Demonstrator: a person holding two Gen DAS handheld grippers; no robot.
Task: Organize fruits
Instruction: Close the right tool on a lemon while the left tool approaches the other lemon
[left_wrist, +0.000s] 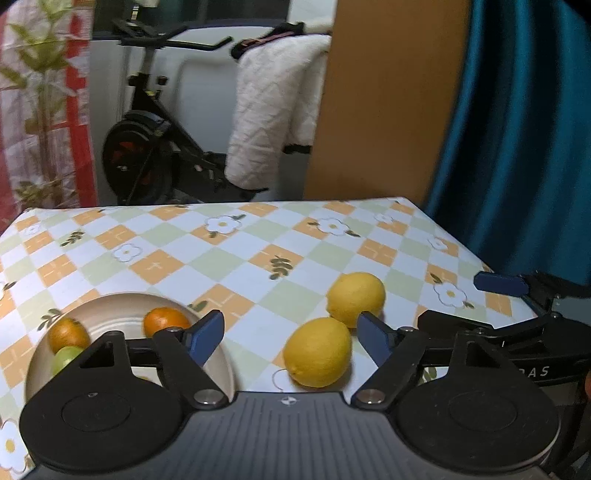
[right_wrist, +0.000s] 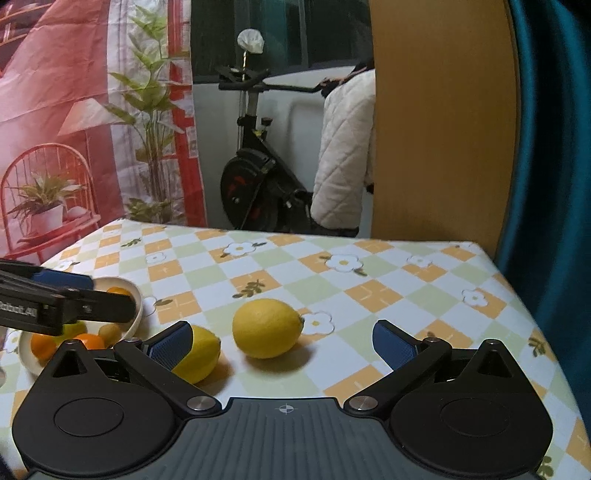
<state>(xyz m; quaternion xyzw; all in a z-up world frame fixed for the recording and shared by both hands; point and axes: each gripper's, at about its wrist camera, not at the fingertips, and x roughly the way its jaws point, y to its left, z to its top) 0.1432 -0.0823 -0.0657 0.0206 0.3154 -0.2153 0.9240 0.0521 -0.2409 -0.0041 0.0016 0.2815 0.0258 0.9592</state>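
Two yellow lemons lie on the chequered tablecloth. In the left wrist view the nearer lemon (left_wrist: 317, 352) sits between the open fingers of my left gripper (left_wrist: 290, 339), close to the right pad, with no pad pressing it. The farther lemon (left_wrist: 356, 299) lies just beyond. A cream bowl (left_wrist: 110, 306) at the left holds oranges (left_wrist: 164, 321) and a green fruit (left_wrist: 64, 358). In the right wrist view my right gripper (right_wrist: 282, 347) stands open, one lemon (right_wrist: 267, 328) just ahead between its fingers. The other lemon (right_wrist: 199, 358) is partly hidden behind its left finger.
One blue finger (left_wrist: 500, 282) of the right gripper shows at the table's right edge. The left gripper's finger (right_wrist: 66, 280) hangs over the bowl (right_wrist: 136, 306). Beyond the table (right_wrist: 369, 295) stand an exercise bike (right_wrist: 255, 177), a wooden panel and a teal curtain.
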